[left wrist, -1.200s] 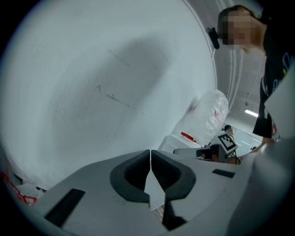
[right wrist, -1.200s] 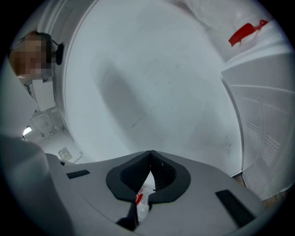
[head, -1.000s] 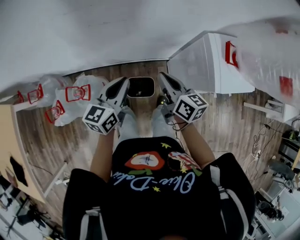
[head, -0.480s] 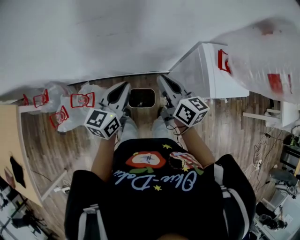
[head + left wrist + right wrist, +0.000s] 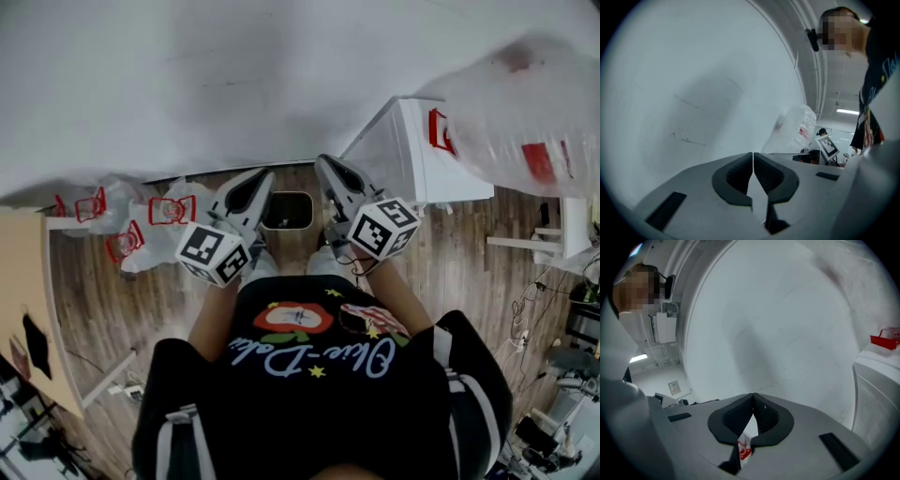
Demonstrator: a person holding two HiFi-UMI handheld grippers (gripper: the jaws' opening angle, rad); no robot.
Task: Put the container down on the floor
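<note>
The container [image 5: 287, 211], a small bin with a white rim and a dark inside, stands on the wooden floor by the wall, in front of the person's feet. My left gripper [image 5: 265, 175] is held above its left side and my right gripper [image 5: 325, 162] above its right side, both pointing at the wall. In the left gripper view the left gripper [image 5: 753, 154] is shut with a thin white strip [image 5: 757, 197] pinched between its pads. The right gripper [image 5: 753, 395] is shut the same way on a white strip with red print [image 5: 746, 441]. Whether these strips belong to the container cannot be told.
Clear plastic bags with red print [image 5: 150, 220] lie on the floor at the left. A white cabinet [image 5: 422, 150] stands at the right with a big plastic bag [image 5: 525, 112] on it. The white wall [image 5: 234, 84] is close ahead. Cables [image 5: 520, 272] trail at the right.
The container and the floor look smaller and farther away than a second ago, while both grippers keep their size and stay shut either side of it.
</note>
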